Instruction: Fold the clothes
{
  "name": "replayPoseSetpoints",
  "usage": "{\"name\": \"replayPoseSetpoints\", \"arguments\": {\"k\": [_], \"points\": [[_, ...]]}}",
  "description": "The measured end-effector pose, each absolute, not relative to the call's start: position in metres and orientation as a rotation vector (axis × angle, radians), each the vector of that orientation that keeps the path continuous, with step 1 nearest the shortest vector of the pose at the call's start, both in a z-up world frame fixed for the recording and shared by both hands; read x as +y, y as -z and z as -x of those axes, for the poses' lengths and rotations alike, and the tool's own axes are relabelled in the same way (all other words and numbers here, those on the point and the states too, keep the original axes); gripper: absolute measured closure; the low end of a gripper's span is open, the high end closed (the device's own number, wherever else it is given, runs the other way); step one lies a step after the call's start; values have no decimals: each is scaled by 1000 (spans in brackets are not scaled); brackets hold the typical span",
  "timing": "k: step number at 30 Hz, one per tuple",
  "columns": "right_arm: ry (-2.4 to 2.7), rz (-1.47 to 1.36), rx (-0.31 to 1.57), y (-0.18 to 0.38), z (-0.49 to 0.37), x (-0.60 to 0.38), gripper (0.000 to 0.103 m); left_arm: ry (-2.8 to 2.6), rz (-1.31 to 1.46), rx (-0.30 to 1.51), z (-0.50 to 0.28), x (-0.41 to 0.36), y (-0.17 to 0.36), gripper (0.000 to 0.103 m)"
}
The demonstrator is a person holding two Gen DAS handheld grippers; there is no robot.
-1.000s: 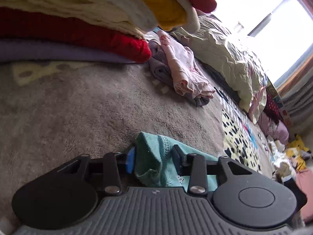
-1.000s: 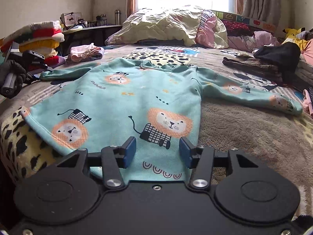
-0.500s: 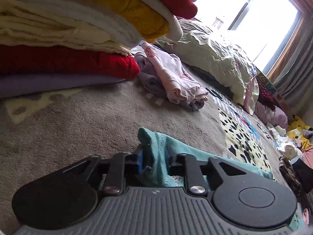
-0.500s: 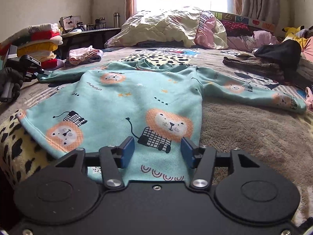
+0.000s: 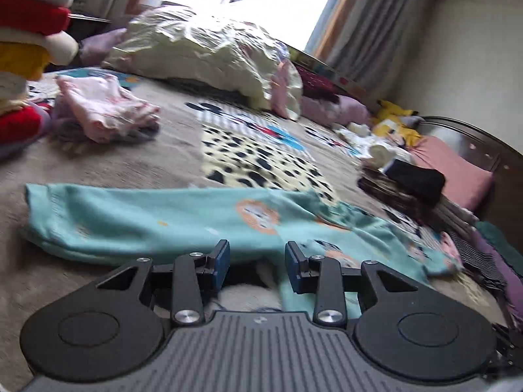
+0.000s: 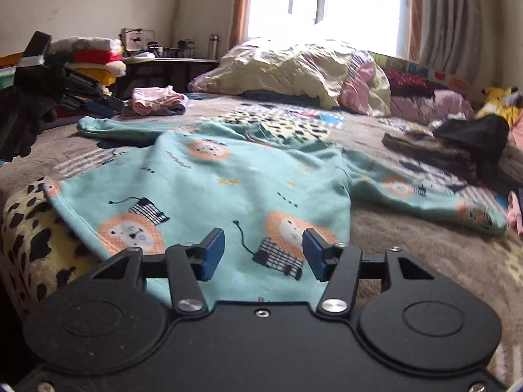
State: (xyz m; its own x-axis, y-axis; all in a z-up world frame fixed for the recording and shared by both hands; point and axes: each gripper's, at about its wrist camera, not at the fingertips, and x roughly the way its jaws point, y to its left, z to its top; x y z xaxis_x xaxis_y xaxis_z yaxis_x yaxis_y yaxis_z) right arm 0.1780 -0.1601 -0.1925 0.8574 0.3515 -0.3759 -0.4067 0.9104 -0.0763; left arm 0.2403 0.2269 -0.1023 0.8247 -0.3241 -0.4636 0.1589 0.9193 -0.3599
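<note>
A teal long-sleeved shirt with lion prints [image 6: 228, 176] lies spread flat, front up, on the bed blanket [image 6: 408, 245]. My right gripper [image 6: 264, 254] is open, hovering just over the shirt's bottom hem with nothing between its fingers. In the left wrist view the shirt's left sleeve [image 5: 147, 225] lies stretched out across the blanket, cuff at the far left. My left gripper [image 5: 257, 266] is open just short of the sleeve's near edge and holds nothing. In the right wrist view the left gripper [image 6: 108, 104] shows at the far left above the sleeve's cuff, held by a dark-gloved hand [image 6: 29, 111].
A tall stack of folded clothes [image 5: 26, 49] stands at the left. A small pink pile [image 5: 104, 107] lies beyond the sleeve. A crumpled pale quilt [image 6: 294, 65] fills the head of the bed. Dark clothes [image 6: 457, 143] are heaped at the right.
My left gripper was shut on the sleeve's cuff; it has opened, let go, and swung right along the sleeve. My right gripper stays open and has edged slightly closer to the hem.
</note>
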Motion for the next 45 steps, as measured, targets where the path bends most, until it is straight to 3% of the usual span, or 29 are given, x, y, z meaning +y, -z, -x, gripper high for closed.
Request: {"name": "replayPoseSetpoints", "arguments": {"k": [9, 11, 22, 23, 25, 28, 31, 37, 39, 41, 45], "points": [[-592, 208, 357, 192, -154, -119, 49, 348, 234, 738, -218, 168, 137, 65], [-630, 227, 352, 193, -150, -113, 49, 348, 218, 744, -202, 164, 139, 61], [-701, 222, 405, 202, -144, -104, 49, 209, 96, 740, -134, 141, 142, 60], [-699, 212, 404, 201, -143, -105, 49, 201, 79, 727, -131, 138, 144, 64], [-695, 195, 400, 199, -142, -106, 49, 143, 55, 662, -126, 137, 141, 93], [-680, 156, 390, 195, -141, -110, 49, 157, 423, 554, -108, 173, 126, 93], [-657, 113, 408, 195, -144, -116, 49, 96, 621, 670, -113, 194, 161, 94], [-637, 110, 512, 204, -152, -123, 48, 99, 740, 718, -119, 207, 171, 90], [-647, 103, 544, 202, -154, -127, 48, 96, 724, 715, -118, 208, 168, 84], [-651, 84, 552, 198, -150, -134, 48, 59, 626, 678, -116, 203, 152, 68], [-560, 17, 420, 183, -139, -157, 46, 118, 432, 547, -113, 176, 124, 67]]}}
